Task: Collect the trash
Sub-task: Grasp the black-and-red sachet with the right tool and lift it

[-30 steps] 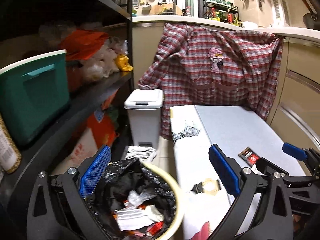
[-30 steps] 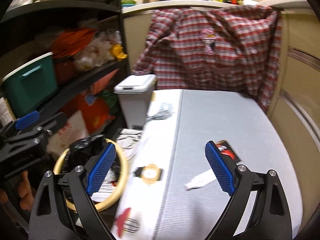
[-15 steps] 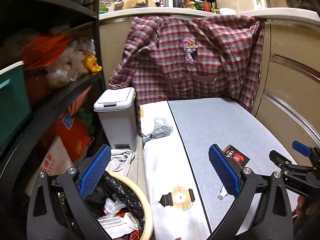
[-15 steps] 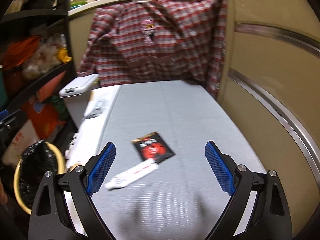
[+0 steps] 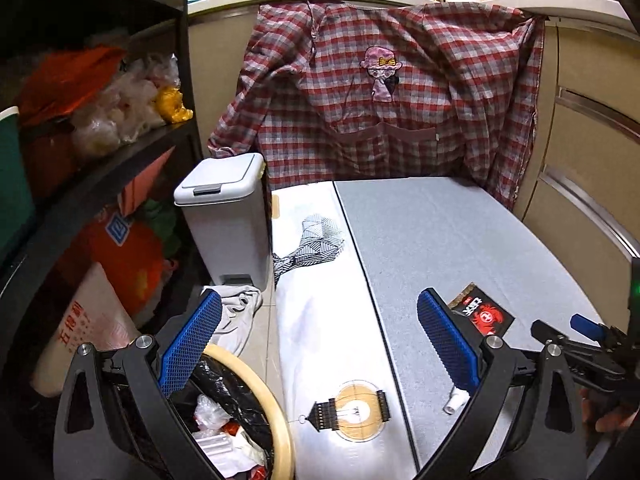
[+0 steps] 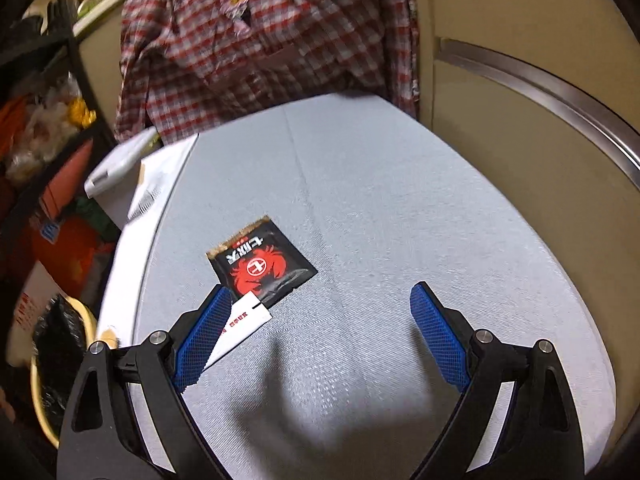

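Note:
A black and red sachet [image 6: 262, 267] lies flat on the grey table mat [image 6: 380, 208]. A white paper wrapper [image 6: 236, 330] lies beside it, partly behind my right gripper's left finger. My right gripper [image 6: 320, 340] is open and empty, low over the mat just behind both. The sachet [image 5: 482, 314] and the wrapper's end [image 5: 456, 402] also show in the left wrist view. My left gripper [image 5: 318, 354] is open and empty, above the table's left edge. A trash basket [image 5: 276, 424] with a black liner and several scraps stands below it on the floor.
A grey lidded bin [image 5: 226, 216] stands on the floor left of the table. A plaid shirt [image 5: 380, 92] hangs over the counter behind. Dark shelves [image 5: 100, 176] with bags fill the left. Beige cabinet fronts [image 6: 520, 92] close the right side. A rag [image 5: 240, 312] lies on the floor.
My right gripper has moved forward and down toward the sachet and wrapper. My left gripper has swung right, from over the trash basket toward the table. Both stay open.

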Motion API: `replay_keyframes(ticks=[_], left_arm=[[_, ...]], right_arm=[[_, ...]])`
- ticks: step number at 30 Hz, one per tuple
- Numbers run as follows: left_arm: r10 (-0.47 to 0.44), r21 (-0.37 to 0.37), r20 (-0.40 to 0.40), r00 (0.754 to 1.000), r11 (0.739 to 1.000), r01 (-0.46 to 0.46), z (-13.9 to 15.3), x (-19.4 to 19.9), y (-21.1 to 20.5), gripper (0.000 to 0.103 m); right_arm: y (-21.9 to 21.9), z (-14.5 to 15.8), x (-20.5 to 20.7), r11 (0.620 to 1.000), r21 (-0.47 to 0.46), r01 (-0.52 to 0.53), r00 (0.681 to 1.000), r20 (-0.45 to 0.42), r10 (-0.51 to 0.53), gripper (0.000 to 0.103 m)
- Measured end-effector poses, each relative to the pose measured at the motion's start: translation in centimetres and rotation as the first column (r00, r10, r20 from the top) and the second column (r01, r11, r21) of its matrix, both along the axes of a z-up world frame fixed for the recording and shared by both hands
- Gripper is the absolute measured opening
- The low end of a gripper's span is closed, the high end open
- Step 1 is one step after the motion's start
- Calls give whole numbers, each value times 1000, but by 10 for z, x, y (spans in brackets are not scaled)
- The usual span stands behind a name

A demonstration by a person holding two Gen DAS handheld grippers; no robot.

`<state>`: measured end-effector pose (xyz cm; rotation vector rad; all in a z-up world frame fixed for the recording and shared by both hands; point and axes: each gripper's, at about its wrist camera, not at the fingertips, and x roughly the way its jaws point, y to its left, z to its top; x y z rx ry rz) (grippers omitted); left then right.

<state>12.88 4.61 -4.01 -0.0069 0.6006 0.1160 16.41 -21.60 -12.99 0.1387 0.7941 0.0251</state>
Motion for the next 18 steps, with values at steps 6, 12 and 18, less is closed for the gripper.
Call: replay_keyframes(ticks=[6, 12, 18], left_arm=[[25, 10, -2, 1000, 1000, -25, -3, -1, 12, 95], [40, -1, -5, 999, 999, -40, -5, -1, 24, 95], [46, -8, -5, 999, 999, -46, -6, -2, 31, 95]], right_arm=[[26, -14, 15, 999, -24, -39, 999, -21, 39, 90], [33, -21, 43, 998, -48, -46, 999, -27, 44, 90], [41, -38, 72, 993, -77, -87, 990, -118, 77, 91]])
